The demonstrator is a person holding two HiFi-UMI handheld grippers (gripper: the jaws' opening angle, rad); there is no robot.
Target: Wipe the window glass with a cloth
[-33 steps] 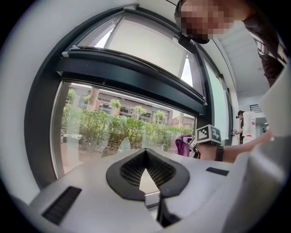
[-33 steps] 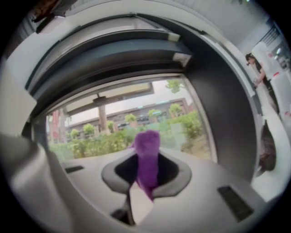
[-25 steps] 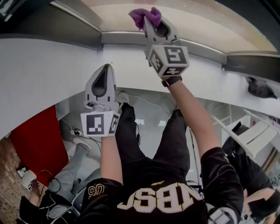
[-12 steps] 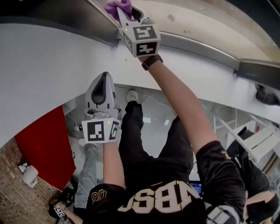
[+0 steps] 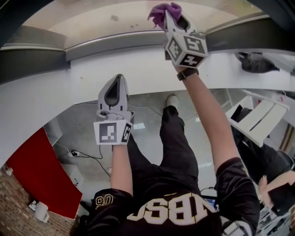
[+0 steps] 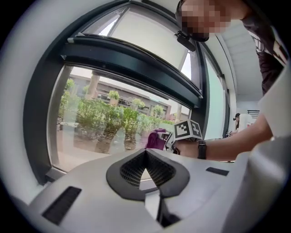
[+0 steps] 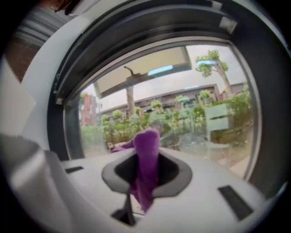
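Right tongs [image 7: 146, 157] clamped on purple cloth [image 7: 146, 139] at window glass [image 7: 195, 104], left tongs [image 6: 146, 154] closed, empty; risk: wiping drag may pull cloth free.

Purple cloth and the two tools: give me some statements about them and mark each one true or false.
1. The right tool grips the purple cloth between its jaws. True.
2. The left tool grips a second cloth. False: its jaws are shut on nothing.
3. In the head view, the right tool reaches nearer the window glass than the left tool does. True.
4. The dark wristband is on the arm holding the left tool. False: it is on the wrist behind the right tool.
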